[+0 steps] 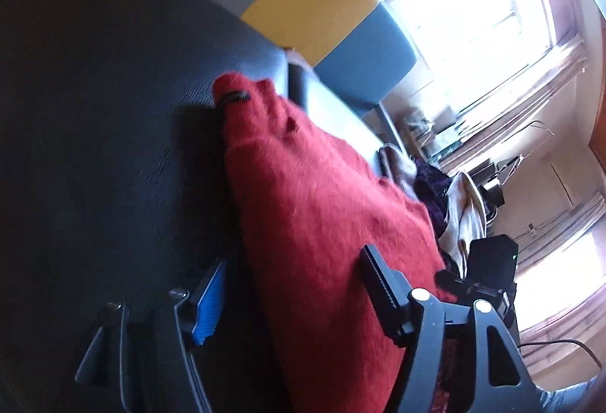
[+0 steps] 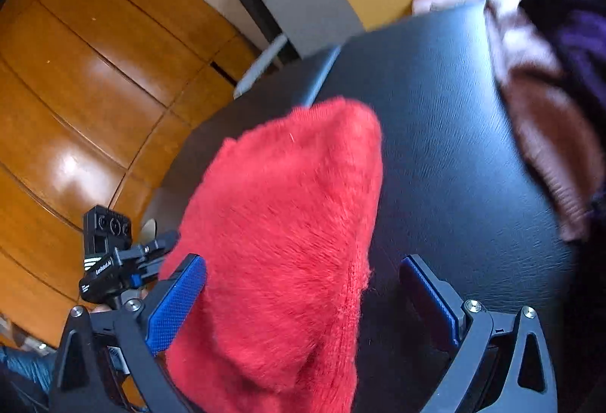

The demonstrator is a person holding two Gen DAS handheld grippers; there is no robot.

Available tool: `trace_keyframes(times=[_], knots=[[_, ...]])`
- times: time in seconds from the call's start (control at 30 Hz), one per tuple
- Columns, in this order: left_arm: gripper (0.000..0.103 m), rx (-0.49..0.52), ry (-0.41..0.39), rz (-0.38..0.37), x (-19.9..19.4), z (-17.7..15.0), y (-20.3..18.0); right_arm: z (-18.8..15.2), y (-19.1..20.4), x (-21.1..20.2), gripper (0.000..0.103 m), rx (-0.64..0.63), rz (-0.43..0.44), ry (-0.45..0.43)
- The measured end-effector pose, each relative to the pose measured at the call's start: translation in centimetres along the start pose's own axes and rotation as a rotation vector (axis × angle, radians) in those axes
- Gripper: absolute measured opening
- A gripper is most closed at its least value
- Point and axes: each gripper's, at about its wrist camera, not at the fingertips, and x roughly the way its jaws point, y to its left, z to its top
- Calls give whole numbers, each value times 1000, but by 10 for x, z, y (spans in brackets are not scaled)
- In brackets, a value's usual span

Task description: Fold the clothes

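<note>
Folding status: fuzzy red sweater [image 1: 322, 208] is lying on the black padded tabletop [image 1: 94, 91], bunched into a longish heap with what looks like a dark label showing at the far end. Looks mid-fold to me, not a neat rectangle yet.
Where the sweater sits: near the middle of the tabletop, running from both grippers out toward the far edge.
Left gripper [image 1: 291, 293]: jaws apart, the red knit lies between them, and I can't see either pad pressing on it, so I'd call it let go.
Right gripper [image 2: 303, 295]: jaws spread wide. One blue pad [image 2: 178, 303] is right up against the fuzz, the other blue pad [image 2: 428, 295] stands clear over bare tabletop. Not clamped.
Done so far: going by the doubled-up bulk, at least one fold seems to be in.
Left to do: squaring it up, and maybe another fold. Hard to say from these blurry wrist views.
Still waiting: brown knit [image 2: 538, 133] and a dark purple garment [image 2: 568, 8] piled at the table's edge, plus something cream-coloured [image 1: 467, 208] beside them. None of it looks folded.
Around the table: grey, yellow and blue panels [image 1: 314, 8] behind, wooden cabinet doors [image 2: 94, 80] off to one side, bright window [image 1: 473, 15] on the other.
</note>
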Motion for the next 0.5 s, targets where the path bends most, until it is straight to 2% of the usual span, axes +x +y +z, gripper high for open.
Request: trace_keyframes(times=[0.1, 0.2, 0.23, 0.27, 0.33, 0.37, 0.4, 0.43, 0.5], knots=[[72, 34, 1, 5, 13, 6, -9, 3, 2, 10, 103, -30, 30, -6], [74, 73, 7, 13, 26, 6, -20, 4, 8, 15, 103, -65, 18, 11], [67, 82, 11, 14, 29, 5, -23, 4, 10, 17, 103, -76, 14, 16], [56, 74, 30, -3, 31, 5, -22, 4, 11, 19, 101, -88, 11, 22], [46, 68, 39, -14, 26, 2, -18, 1, 18, 22, 84, -103, 9, 34], [41, 70, 38, -17, 22, 1, -17, 0, 23, 25, 80, -104, 19, 43], [39, 70, 31, -14, 15, -1, -16, -2, 28, 28, 72, -105, 29, 52], [37, 67, 21, -11, 7, -3, -15, -4, 33, 31, 66, -106, 39, 61], [36, 59, -21, 4, -20, -7, -7, -7, 44, 37, 62, -108, 58, 80]])
